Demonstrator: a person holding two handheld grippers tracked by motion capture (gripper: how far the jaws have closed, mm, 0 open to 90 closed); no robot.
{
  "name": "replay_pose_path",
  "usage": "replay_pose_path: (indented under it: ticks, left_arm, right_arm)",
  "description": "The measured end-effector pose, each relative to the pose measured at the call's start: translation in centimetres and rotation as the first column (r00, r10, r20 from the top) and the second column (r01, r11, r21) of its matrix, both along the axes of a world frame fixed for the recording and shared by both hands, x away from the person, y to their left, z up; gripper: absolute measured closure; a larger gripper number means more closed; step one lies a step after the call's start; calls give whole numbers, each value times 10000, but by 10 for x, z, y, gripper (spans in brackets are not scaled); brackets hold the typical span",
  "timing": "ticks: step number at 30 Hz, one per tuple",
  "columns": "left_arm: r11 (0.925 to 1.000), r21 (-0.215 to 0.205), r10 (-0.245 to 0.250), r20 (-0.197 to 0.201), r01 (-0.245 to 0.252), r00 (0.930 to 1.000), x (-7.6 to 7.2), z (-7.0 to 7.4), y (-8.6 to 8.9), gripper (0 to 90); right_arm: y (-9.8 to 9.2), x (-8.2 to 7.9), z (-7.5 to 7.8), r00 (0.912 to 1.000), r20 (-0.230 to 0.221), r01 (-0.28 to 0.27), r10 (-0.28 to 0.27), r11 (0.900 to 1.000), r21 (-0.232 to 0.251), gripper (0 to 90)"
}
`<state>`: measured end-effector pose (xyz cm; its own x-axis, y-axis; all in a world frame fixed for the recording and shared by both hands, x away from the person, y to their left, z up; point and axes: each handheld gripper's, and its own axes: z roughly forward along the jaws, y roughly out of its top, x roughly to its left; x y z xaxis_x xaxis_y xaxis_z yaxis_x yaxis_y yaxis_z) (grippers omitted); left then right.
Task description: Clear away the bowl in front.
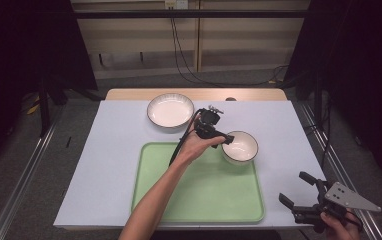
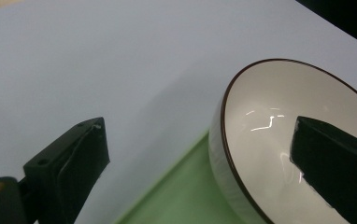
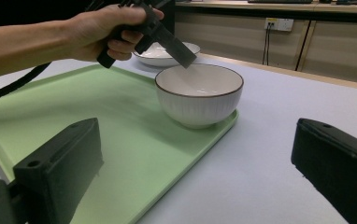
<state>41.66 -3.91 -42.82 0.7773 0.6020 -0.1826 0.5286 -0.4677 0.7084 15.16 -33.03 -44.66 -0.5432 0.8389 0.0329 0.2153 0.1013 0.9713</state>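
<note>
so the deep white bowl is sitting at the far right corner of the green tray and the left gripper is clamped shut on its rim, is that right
Not quite. The bowl does sit at the far right corner of the green tray, but the left gripper is open: the left gripper view shows its jaws spread wide, one over the bowl, the other outside it, neither pressing the rim.

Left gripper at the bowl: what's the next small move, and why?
Probably lift the left gripper straight up and back off the bowl. Its fingers are spread wide, one outside the rim and one over the inside, not pressing on it. The bowl already sits on the corner of the green tray, so it looks placed.
</note>
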Motion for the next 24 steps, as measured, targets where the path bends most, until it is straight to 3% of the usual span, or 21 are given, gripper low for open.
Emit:
replay_pose_path:
  ticks: [3, 4, 7, 9, 12, 13, 15, 18, 21, 24]
  left_arm:
    - [9991, -108, 404, 560, -399, 9976, -6, 6, 9, 30]
    - [9991, -92, 418, 557, -413, 9976, -7, 8, 12, 30]
    - [9969, -313, 753, 1193, -721, 9900, -14, 13, 25, 29]
    - [9946, -440, 994, 1297, -945, 9866, -16, 15, 29, 33]
    - [9908, -519, 1320, 1809, -1246, 9746, -23, 18, 39, 22]
    - [9924, -339, 1225, 1920, -1181, 9737, -25, 20, 43, 24]
    - [9910, -395, 1335, 2273, -1278, 9646, -31, 22, 52, 33]
    - [9873, -627, 1572, 2461, -1461, 9564, -39, 26, 63, 34]
    - [9841, -847, 1709, 2149, -1559, 9616, -46, 31, 76, 27]
    - [9845, -742, 1725, 2416, -1591, 9549, -55, 35, 85, 31]
  right_arm:
    - [1, 0, 0, 10000, -20, -24, 24, 10000, 50, 17]
    - [1, 0, 0, 10000, -20, -24, 24, 10000, 50, 17]
    - [1, 0, 0, 10000, 8, -10, 10, 10000, 4, 18]
    - [1, 0, 0, 10000, -12, -11, 11, 10000, 29, 15]
    - [1, 0, 0, 9999, -48, -115, 115, 9999, -92, 14]
    - [2, 0, 0, 10000, -20, -29, 28, 10000, -40, 14]
    - [2, -1, 0, 10000, -3, -70, 70, 10000, -44, 14]
    - [2, 0, 0, 10000, -28, -51, 51, 10000, -40, 14]
    - [2, 0, 0, 10000, -34, -48, 48, 10000, -61, 14]
    - [3, 0, 0, 10000, 9, -3, 3, 10000, -56, 14]
